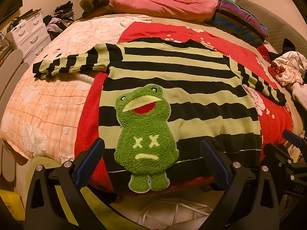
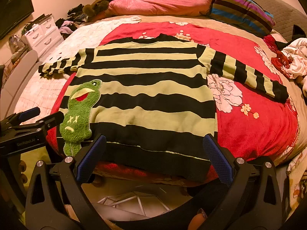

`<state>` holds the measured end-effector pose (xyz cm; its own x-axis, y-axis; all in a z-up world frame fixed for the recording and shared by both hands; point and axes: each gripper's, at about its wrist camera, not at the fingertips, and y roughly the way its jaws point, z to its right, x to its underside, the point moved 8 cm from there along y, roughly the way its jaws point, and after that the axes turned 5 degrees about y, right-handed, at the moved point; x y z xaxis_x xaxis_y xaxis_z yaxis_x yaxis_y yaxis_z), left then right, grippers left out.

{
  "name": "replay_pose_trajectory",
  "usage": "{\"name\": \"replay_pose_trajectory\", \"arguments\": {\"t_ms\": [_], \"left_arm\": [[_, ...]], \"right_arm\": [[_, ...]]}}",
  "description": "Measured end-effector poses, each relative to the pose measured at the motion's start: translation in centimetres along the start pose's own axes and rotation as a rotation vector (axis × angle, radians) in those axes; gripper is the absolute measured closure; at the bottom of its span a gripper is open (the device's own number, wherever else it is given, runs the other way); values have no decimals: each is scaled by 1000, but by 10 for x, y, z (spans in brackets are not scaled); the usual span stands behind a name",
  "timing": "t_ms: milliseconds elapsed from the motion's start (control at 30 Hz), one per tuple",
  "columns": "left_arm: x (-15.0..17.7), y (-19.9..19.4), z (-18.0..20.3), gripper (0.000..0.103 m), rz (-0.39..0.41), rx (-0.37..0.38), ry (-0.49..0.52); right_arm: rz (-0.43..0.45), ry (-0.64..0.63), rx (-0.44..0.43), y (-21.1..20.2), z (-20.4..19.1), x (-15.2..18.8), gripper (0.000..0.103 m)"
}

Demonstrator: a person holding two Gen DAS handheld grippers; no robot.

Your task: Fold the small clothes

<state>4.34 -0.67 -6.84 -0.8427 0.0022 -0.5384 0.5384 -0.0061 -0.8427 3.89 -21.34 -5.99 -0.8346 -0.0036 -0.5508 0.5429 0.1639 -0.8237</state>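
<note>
A small black and pale-green striped sweater [image 1: 172, 80] [image 2: 145, 88] lies flat, face up, on a red flowered blanket [image 1: 274, 118] [image 2: 255, 132] on the bed, sleeves spread out to both sides. A fuzzy green frog patch [image 1: 145, 138] [image 2: 78, 115] hangs over its hem at the left. My left gripper [image 1: 151, 161] is open just in front of the hem, around the frog. My right gripper [image 2: 153, 157] is open just in front of the hem's right half. Each gripper shows at the edge of the other's view.
A peach checked quilt [image 1: 44, 111] covers the bed's left side. A pink duvet [image 1: 163, 5] and a striped pillow [image 1: 239, 21] lie at the head. A heap of white and red clothes [image 1: 287, 69] sits at the right edge. White drawers [image 1: 30, 32] stand at left.
</note>
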Motion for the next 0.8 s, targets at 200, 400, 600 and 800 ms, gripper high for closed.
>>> {"name": "replay_pose_trajectory", "arguments": {"t_ms": [200,400,600,800], "left_arm": [[0,0,0,4,0,-1,0],[0,0,0,4,0,-1,0],[0,1,1,4,-2,-1,1],[1,0,2,4,-2,-1,1]], "right_arm": [[-1,0,1,1,0,0,8],[-1,-1,1,1,0,0,8],[-3,-1,1,1,0,0,8],[-3,-1,1,2,0,0,8]]}}
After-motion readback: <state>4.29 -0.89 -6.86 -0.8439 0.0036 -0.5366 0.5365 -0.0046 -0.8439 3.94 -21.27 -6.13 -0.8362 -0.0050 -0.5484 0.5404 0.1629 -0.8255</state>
